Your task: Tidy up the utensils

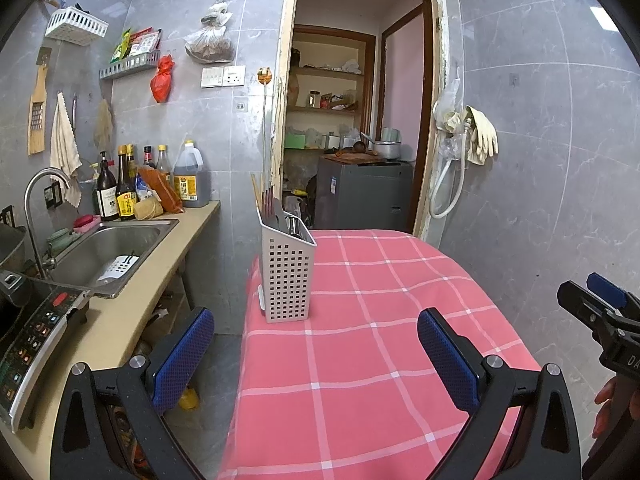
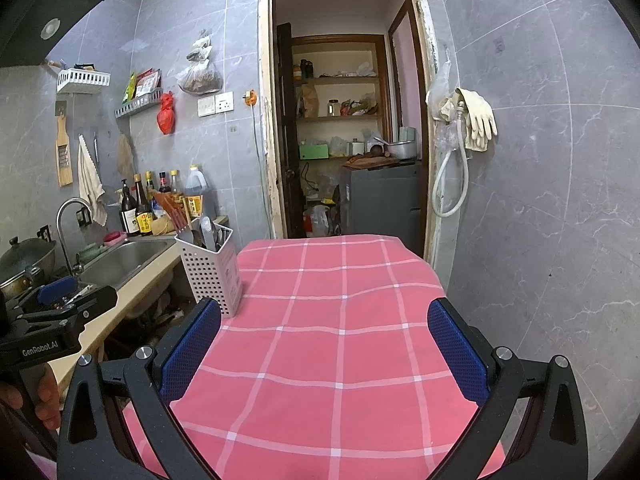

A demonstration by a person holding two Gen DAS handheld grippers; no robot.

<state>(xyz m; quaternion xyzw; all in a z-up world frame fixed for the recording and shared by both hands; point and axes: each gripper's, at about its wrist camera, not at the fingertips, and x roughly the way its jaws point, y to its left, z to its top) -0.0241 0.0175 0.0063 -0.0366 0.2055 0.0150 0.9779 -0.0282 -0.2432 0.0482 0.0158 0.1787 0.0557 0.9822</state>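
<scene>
The table wears a soft pink checked cloth (image 2: 340, 320). The white holder (image 1: 286, 280) looks like matt plastic, full of little holes. The sink (image 1: 116, 248) is shiny metal — the grey wall tiles (image 2: 540, 200) are smooth and glossy.

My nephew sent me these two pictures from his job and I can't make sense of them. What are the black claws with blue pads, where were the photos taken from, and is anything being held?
They are hand-held grippers, one in each of a person's hands, each carrying a wide-angle camera that looks out along its two fingers. One picture comes from the left gripper, the other from the right gripper. Both are open and hold nothing. Below them is a table with a pink checked cloth. On it stands a white perforated utensil holder with utensils already inside. A kitchen sink is on the left.
</scene>
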